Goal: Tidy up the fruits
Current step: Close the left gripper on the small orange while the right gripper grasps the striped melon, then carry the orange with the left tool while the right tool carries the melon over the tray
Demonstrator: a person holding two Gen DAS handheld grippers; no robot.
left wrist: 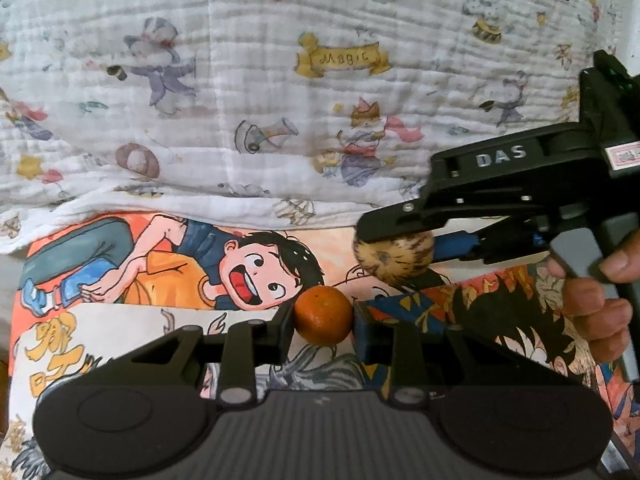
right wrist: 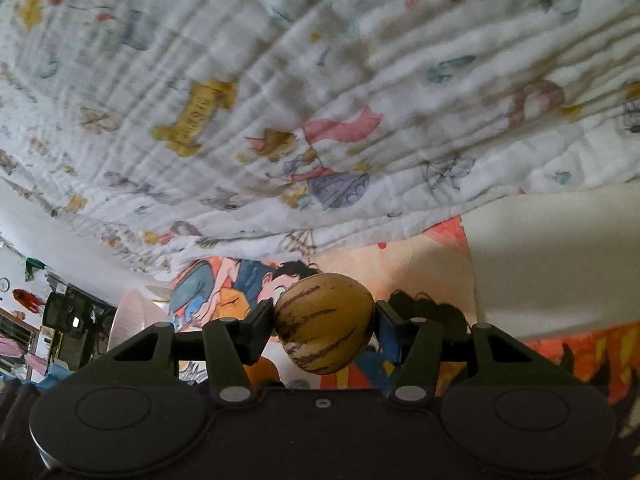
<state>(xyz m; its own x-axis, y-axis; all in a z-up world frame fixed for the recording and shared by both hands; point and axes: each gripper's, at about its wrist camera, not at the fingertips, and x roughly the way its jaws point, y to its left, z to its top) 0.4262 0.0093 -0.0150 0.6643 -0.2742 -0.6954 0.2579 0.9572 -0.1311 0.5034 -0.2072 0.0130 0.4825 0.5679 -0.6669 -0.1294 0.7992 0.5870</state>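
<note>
My left gripper [left wrist: 323, 316] is shut on a small orange tangerine [left wrist: 323, 314], held above a cartoon-printed cloth [left wrist: 168, 264]. My right gripper [right wrist: 325, 322] is shut on a yellow-brown striped melon-like fruit [right wrist: 325, 322]. In the left wrist view the right gripper [left wrist: 394, 254] comes in from the right, held by a hand [left wrist: 596, 304], with the striped fruit [left wrist: 394, 258] between its jaws, just above and right of the tangerine.
A white quilted blanket with animal prints [left wrist: 280, 100] fills the background and also shows in the right wrist view [right wrist: 280, 120]. The cartoon cloth [right wrist: 420, 264] lies below it. Room clutter [right wrist: 52, 320] shows at the far left.
</note>
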